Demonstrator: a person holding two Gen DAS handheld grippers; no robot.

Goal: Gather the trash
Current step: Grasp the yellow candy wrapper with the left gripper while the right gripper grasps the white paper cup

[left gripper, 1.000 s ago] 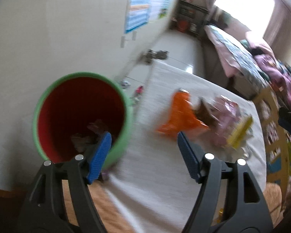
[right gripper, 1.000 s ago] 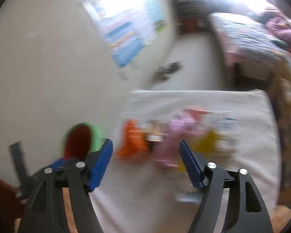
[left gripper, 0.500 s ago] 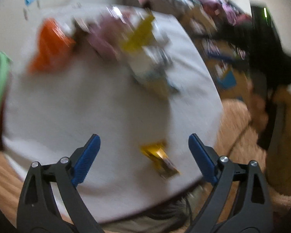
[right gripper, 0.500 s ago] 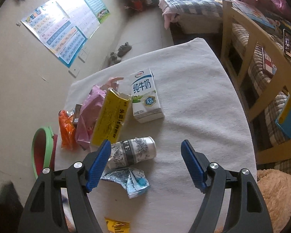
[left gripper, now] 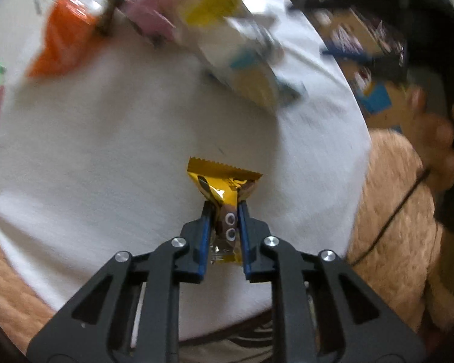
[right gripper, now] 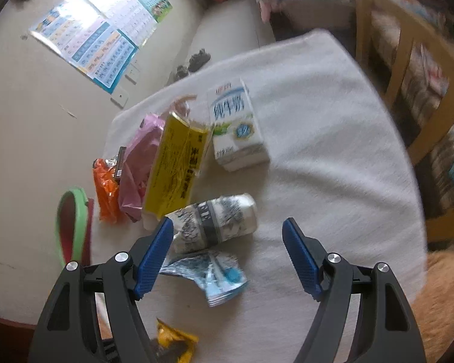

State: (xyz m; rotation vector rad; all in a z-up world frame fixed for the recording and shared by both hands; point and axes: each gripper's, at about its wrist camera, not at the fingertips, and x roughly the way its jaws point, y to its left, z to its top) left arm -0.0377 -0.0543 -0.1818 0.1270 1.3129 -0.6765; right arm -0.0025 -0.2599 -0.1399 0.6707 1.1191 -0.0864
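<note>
Our left gripper (left gripper: 224, 211), wide a moment ago, is closing its jaws onto the crinkled gold foil wrapper (left gripper: 222, 181) on the white cloth-covered surface (left gripper: 90, 166): pickup begun. Our right gripper (right gripper: 228, 236) hangs wide open above the crushed patterned paper cup (right gripper: 218, 220).

The far heap of wrappers (left gripper: 215, 21) is smeared by blur, and the green bin (right gripper: 72, 224) is half hidden behind the table edge.
</note>
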